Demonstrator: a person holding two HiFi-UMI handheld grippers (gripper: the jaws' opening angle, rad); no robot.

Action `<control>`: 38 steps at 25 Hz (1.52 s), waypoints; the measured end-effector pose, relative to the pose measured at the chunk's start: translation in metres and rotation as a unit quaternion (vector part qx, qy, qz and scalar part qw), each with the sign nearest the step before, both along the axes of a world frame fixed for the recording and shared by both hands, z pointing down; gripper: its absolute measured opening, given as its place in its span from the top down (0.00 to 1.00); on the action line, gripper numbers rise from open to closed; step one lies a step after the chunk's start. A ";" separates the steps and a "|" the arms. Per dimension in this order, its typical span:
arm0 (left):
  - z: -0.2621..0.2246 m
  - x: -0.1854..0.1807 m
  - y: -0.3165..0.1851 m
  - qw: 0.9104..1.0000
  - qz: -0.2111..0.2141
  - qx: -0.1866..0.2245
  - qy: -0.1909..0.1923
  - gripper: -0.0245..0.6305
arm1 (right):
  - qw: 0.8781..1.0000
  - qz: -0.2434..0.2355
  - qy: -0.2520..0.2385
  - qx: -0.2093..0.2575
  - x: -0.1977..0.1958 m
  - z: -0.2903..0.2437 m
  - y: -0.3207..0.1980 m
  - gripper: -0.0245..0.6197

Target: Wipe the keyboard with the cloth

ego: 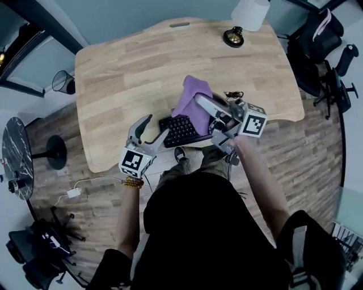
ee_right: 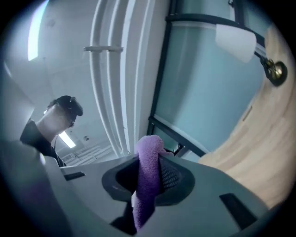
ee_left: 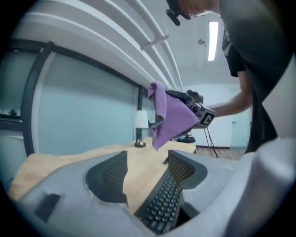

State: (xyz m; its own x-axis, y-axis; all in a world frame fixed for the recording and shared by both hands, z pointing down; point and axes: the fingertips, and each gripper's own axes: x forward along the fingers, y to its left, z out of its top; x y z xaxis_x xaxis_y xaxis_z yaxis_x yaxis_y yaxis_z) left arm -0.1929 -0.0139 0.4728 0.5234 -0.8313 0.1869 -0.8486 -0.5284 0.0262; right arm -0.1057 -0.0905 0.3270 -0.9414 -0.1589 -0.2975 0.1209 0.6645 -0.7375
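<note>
A black keyboard point(ego: 180, 130) lies at the near edge of the wooden desk point(ego: 125, 68). My right gripper point(ego: 205, 105) is raised above it and shut on a purple cloth point(ego: 193, 102), which hangs in a fold from the jaws. In the right gripper view the cloth point(ee_right: 148, 157) is pinched between the pads of that gripper point(ee_right: 149, 179). My left gripper point(ego: 157, 126) stands open at the keyboard's left end. In the left gripper view the keyboard point(ee_left: 163, 206) runs beside the right jaw of this gripper point(ee_left: 145, 169); the left pad is apart from it. The cloth point(ee_left: 172, 116) shows beyond.
A lamp with a white shade point(ego: 249, 13) and brass base point(ego: 233, 37) stands at the desk's far edge. A small dark cable point(ego: 233, 94) lies right of the cloth. Office chairs point(ego: 323, 45) stand right, a wire bin point(ego: 63, 82) and round side table point(ego: 14, 158) left.
</note>
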 end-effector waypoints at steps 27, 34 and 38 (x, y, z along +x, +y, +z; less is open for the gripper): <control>-0.131 0.045 -0.029 0.987 -0.070 0.136 -0.040 0.81 | 0.905 0.213 0.218 0.296 0.052 -0.008 0.026 0.88; -0.127 0.038 -0.018 0.988 -0.061 0.137 -0.047 0.83 | 0.905 0.207 0.219 0.299 0.038 -0.008 0.033 0.89; -0.124 0.039 -0.012 0.988 -0.065 0.140 -0.027 0.83 | 0.911 0.198 0.219 0.289 0.039 -0.004 0.035 0.89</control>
State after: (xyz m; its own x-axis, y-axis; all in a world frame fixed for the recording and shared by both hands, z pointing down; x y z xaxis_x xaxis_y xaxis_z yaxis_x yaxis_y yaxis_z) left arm -0.1536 -0.0260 0.3484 0.4041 -0.9141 -0.0344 -0.9059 -0.3948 -0.1530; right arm -0.0666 -0.0551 0.3232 -0.8931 -0.4473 -0.0477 -0.4339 0.8846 -0.1708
